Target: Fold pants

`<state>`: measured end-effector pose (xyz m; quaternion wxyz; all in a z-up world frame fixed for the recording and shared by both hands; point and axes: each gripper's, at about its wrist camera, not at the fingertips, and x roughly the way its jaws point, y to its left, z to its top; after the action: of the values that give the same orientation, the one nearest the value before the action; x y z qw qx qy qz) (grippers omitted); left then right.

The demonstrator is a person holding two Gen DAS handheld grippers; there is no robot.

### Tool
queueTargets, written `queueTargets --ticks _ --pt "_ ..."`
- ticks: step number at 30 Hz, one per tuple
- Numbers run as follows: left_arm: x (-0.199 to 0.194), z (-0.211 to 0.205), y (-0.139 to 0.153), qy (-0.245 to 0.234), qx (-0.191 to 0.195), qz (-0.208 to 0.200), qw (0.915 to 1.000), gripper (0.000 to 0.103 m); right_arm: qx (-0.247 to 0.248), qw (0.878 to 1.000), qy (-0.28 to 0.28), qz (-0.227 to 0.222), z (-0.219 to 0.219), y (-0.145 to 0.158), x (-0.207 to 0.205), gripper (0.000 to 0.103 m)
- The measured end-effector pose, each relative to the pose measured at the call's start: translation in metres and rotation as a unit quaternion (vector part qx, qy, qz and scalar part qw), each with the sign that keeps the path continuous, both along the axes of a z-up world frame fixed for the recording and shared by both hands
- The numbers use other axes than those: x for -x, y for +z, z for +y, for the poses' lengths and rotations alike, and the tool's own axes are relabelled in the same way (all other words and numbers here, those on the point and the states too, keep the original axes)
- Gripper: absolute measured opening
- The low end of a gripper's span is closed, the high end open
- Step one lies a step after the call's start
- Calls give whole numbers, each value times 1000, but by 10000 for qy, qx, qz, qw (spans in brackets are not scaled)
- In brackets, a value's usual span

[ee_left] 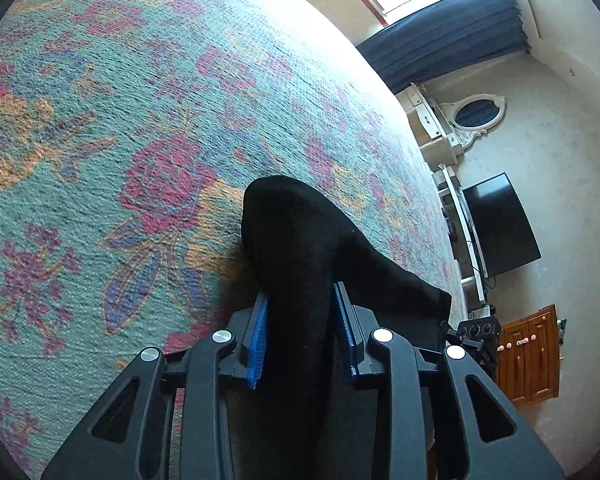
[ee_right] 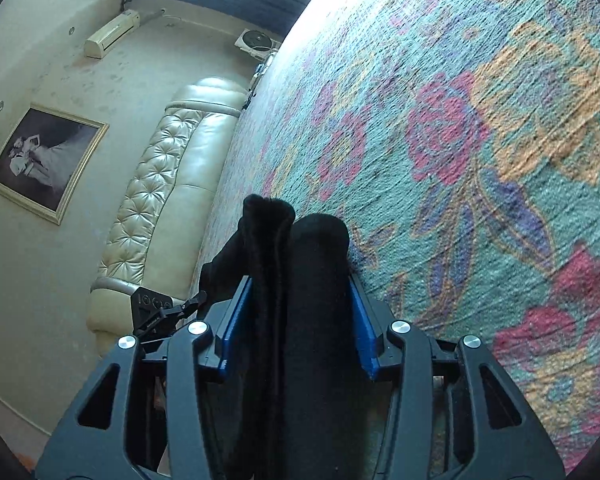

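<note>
Between the blue pads (ee_left: 260, 340) of my left gripper (ee_left: 302, 300) a thick roll of the black pants (ee_left: 296, 248) runs straight ahead along the fingers, and the pads look pressed against its sides, so I read this as a grasp on the cloth. A flap of the same fabric falls off to the right of the jaws. My right gripper (ee_right: 296, 292) shows much the same: two bunched ridges of black cloth sit side by side between its pads (ee_right: 236, 320), filling the gap from one pad to the other, so I take it as clamped on the pants too.

Both bundles have their long axis in line with the fingers and end just past the fingertips, where they meet or nearly meet the floral bedspread (ee_left: 140, 120); I cannot tell whether they touch it. Neither hand looks clearly nearer to the bed surface. I judge the next move depends on carrying both held edges forward together, keeping them parallel.

Further off, the left view shows a dark screen (ee_left: 500, 224) and a wooden cabinet (ee_left: 532, 356); the right view shows a tufted headboard (ee_right: 168, 184).
</note>
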<state>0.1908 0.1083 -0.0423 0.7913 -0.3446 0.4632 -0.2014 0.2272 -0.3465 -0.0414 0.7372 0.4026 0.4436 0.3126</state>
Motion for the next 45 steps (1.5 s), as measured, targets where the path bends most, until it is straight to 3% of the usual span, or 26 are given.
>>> queueTargets --ticks 3,4,5,8,13,25,28,31,34,38,40,45 --pt "5 1 -4 -34 -11 9 10000 37 88 9998 196 12 3 3 7 55" --pt "5 2 -5 -33 -72 2 10000 37 180 9996 233 11 4 4 10 51" --pt "2 1 -7 3 -113 21 9999 37 293 9993 224 40 6 3 12 35" --pt "-10 -1 -11 159 -25 148 9998 31 -65 9998 14 174 1 -5 21 26" --pt "-18 -3 -13 43 -204 132 9997 31 -175 9995 -223 139 0 -11 34 25" --pt "-19 -9 -14 -103 -212 77 9997 33 -126 9991 -352 179 6 -8 46 25" --pt "-19 -13 -8 -113 -351 -34 9993 40 -55 9992 -328 208 3 -7 43 32" --pt "-9 -12 -6 -109 -301 -17 9995 50 -99 9995 -216 199 2 -2 44 53" --pt "9 -8 -3 -81 -200 63 9997 51 -53 9998 -95 164 2 7 49 68" --pt "46 -2 1 -4 -34 95 9999 54 48 9996 -64 253 -4 12 64 73" --pt "65 1 2 34 15 119 9999 62 -39 9995 -43 308 -9 11 74 74" --pt "100 -10 -4 -104 164 289 9994 66 -213 9990 94 385 -11 5 93 75"
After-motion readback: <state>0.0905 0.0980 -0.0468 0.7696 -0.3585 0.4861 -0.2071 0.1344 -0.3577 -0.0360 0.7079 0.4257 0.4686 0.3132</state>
